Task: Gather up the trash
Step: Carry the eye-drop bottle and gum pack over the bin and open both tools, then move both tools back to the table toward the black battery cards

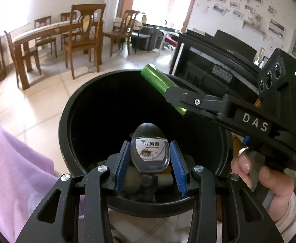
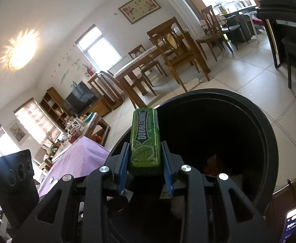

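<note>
— Between the left gripper (image 1: 150, 160) pads sits a small eye-drop bottle (image 1: 149, 150), clamped, with the black bin (image 1: 67, 109) mouth directly beyond. Release?

— Yes, part the pads only.

— Ahead of the right gripper (image 2: 146, 169), its pads pinch a green gum pack (image 2: 145, 139), hanging over the bin's rim.

— I'd push further in first.

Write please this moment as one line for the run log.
left tongs: grip clear eye-drop bottle | right tongs: grip green gum pack | both over black round bin
</note>
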### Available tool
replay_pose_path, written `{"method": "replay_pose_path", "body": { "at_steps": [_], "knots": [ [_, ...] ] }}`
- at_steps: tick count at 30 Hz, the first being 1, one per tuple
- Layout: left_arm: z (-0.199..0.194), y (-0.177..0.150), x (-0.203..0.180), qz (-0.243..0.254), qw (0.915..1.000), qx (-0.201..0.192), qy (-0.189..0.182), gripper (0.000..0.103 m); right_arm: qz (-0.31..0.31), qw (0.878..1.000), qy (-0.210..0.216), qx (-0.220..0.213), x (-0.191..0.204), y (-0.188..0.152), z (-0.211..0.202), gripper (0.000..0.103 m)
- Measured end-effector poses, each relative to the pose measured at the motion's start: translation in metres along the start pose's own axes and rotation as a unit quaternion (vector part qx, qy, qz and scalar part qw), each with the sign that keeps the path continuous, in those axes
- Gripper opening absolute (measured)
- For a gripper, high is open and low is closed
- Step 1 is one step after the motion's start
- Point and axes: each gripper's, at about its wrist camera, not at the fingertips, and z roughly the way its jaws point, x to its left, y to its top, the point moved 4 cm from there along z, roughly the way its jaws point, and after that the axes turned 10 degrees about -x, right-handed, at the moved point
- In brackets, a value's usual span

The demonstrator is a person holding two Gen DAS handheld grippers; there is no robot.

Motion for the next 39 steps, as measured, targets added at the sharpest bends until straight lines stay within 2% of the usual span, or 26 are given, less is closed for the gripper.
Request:
{"method": "replay_pose_path", "body": {
  "at_steps": [2, 3, 5, 6, 8, 10, 12, 14, 20, 26, 29, 34, 39],
  "knots": [
    [0.002, 0.0, -0.001, 0.001, 1.0, 0.007, 0.003, 0.041, 0.0, 1.0, -0.002, -0.002, 0.002, 0.0, -0.003, 0.034],
    [0.003, 0.001, -0.001, 0.0, 0.9999, 0.01, 0.005, 0.046, 0.001, 1.0, -0.002, -0.004, 0.002, 0.001, -0.004, 0.034],
    [0.001, 0.002, 0.0, -0.003, 0.9999, 0.007, 0.01, 0.061, -0.005, 1.0, -0.004, -0.003, 0.004, 0.001, -0.006, 0.036],
    [-0.003, 0.003, 0.003, -0.004, 0.9999, 0.002, 0.015, 0.07, -0.008, 1.0, -0.005, -0.003, 0.007, 0.001, -0.006, 0.041],
    [-0.013, 0.005, 0.007, -0.004, 0.9997, -0.01, 0.023, 0.077, -0.006, 1.0, -0.001, -0.01, 0.008, 0.003, -0.009, 0.072],
    [-0.024, 0.006, 0.013, -0.005, 0.9993, -0.02, 0.031, 0.084, -0.003, 1.0, 0.001, -0.021, 0.011, 0.005, -0.014, 0.079],
    [-0.039, 0.006, 0.022, -0.012, 0.9987, -0.032, 0.039, 0.086, -0.013, 1.0, 0.001, -0.022, 0.019, 0.006, -0.014, 0.079],
    [-0.05, 0.007, 0.029, -0.019, 0.9982, -0.038, 0.043, 0.086, -0.026, 0.999, 0.002, -0.019, 0.029, 0.005, -0.013, 0.084],
    [-0.094, 0.001, 0.063, -0.047, 0.995, -0.059, 0.066, 0.087, -0.057, 0.998, 0.016, 0.002, 0.063, -0.007, -0.006, 0.084],
    [-0.146, -0.012, 0.111, -0.079, 0.9875, -0.085, 0.106, 0.087, -0.093, 0.994, 0.043, 0.03, 0.105, -0.024, 0.005, 0.084],
    [-0.174, -0.021, 0.146, -0.103, 0.9813, -0.092, 0.134, 0.087, -0.113, 0.991, 0.062, 0.047, 0.129, -0.034, 0.013, 0.084],
    [-0.226, -0.04, 0.215, -0.146, 0.9642, -0.101, 0.197, 0.087, -0.156, 0.978, 0.107, 0.091, 0.173, -0.058, 0.031, 0.089],
    [-0.274, -0.061, 0.299, -0.182, 0.9412, -0.081, 0.273, 0.087, -0.22, 0.948, 0.166, 0.158, 0.229, -0.094, 0.057, 0.089]
  ]
}}
